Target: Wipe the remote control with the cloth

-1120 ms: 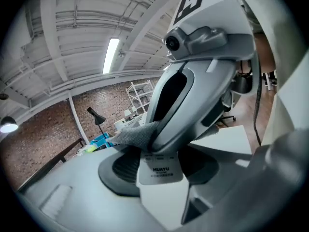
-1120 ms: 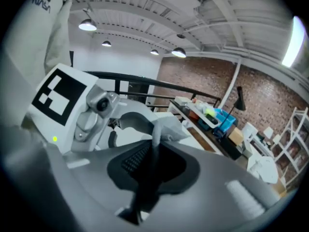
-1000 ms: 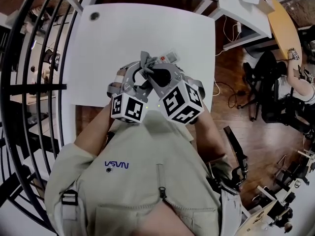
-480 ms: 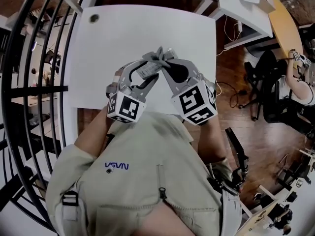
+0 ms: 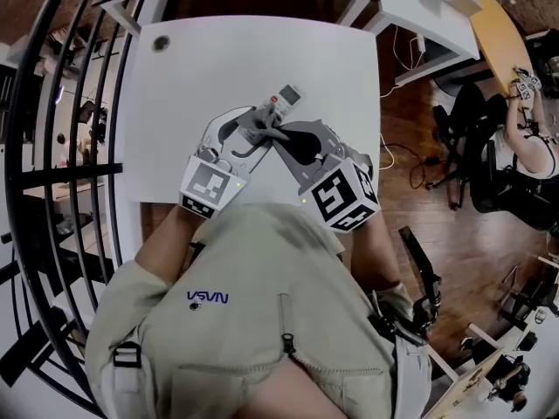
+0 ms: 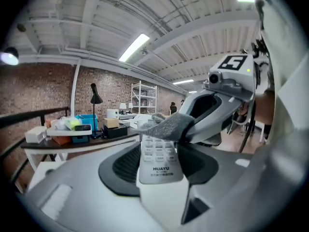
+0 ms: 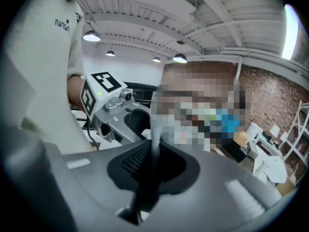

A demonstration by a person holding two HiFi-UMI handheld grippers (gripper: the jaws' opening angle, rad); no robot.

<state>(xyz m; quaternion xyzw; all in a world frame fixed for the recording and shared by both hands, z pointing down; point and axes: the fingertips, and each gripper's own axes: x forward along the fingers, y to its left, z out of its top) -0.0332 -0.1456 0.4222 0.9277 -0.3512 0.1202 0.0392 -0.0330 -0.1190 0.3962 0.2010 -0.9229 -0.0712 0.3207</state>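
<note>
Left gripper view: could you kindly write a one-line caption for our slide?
Left gripper holds the remote while the right gripper holds a grey cloth across its keys.

far end of remote control (image 6: 161, 159) hidden under cloth (image 6: 169, 124), its small print (image 6: 161, 174) unreadable

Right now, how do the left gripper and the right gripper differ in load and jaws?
The left gripper holds the white remote control; the right gripper holds the grey cloth. The left gripper's jaws stand well apart; the right gripper's are nearly together. Both grip something over the table.
</note>
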